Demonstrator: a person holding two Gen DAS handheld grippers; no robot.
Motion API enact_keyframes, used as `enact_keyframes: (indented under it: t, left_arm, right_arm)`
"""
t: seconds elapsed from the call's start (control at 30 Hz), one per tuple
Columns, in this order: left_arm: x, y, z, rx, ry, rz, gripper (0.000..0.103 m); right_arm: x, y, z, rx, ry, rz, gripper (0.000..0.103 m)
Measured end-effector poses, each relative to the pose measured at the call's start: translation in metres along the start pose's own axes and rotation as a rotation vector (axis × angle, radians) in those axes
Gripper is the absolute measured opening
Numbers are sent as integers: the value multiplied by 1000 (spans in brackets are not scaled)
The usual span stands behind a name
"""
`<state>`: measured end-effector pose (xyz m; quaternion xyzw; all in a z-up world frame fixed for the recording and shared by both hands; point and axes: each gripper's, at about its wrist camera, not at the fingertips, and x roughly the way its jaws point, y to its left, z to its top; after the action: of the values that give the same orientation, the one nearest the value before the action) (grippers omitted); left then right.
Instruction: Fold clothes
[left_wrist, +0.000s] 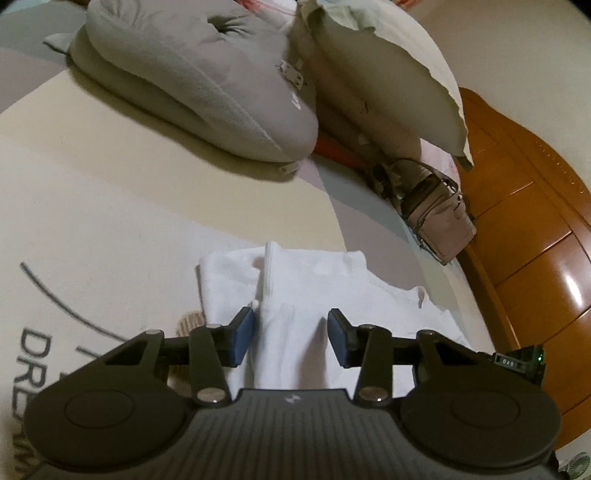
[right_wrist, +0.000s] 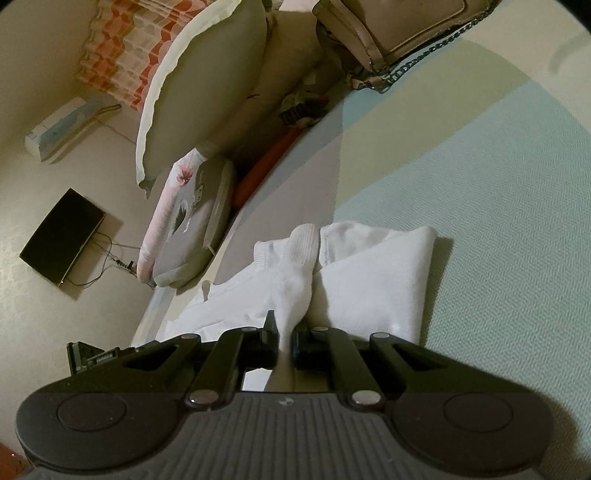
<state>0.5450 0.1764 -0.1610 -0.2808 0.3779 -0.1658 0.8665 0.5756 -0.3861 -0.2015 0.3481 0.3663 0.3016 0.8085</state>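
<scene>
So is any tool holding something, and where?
Right tool pinches a fold of the white garment at its near edge. Left tool is open, holding nothing.

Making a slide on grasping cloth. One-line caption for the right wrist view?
Right gripper shut on a fold of the white garment lying on the bed.

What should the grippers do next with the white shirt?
Probably close the left hand-held gripper on the white cloth garment. Its jaws stand open over a raised fold, while the right hand-held gripper is already shut on a pinch of cloth. With both sides held, the fold could likely be carried over.
</scene>
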Motion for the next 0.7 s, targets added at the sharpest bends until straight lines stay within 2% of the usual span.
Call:
enact_keyframes:
  t: [0.07, 0.13, 0.2, 0.33, 0.43, 0.57, 0.7]
  left_arm:
    - [3, -3, 0, 25, -1, 16, 31]
    - [0, -10, 1, 63, -13, 20, 15]
    - [-5, -18, 1, 104, -27, 20, 11]
    - [-13, -34, 3, 184, -55, 19, 10]
    - [-19, -46, 8, 219, -70, 14, 10]
    - [-9, -47, 13, 198, -61, 15, 10]
    - [18, -39, 13, 163, -18, 49, 11]
  right_arm:
    - [0, 1, 0, -6, 0, -1, 7]
    - [-1, 2, -1, -13, -2, -7, 8]
    - [-2, 7, 0, -21, -6, -22, 10]
    - [-10, 26, -1, -93, -19, -79, 10]
    - [-21, 37, 3, -123, -44, -83, 10]
    - [-30, 45, 9, -162, -73, -116, 10]
    - [-28, 32, 6, -134, -64, -137, 11]
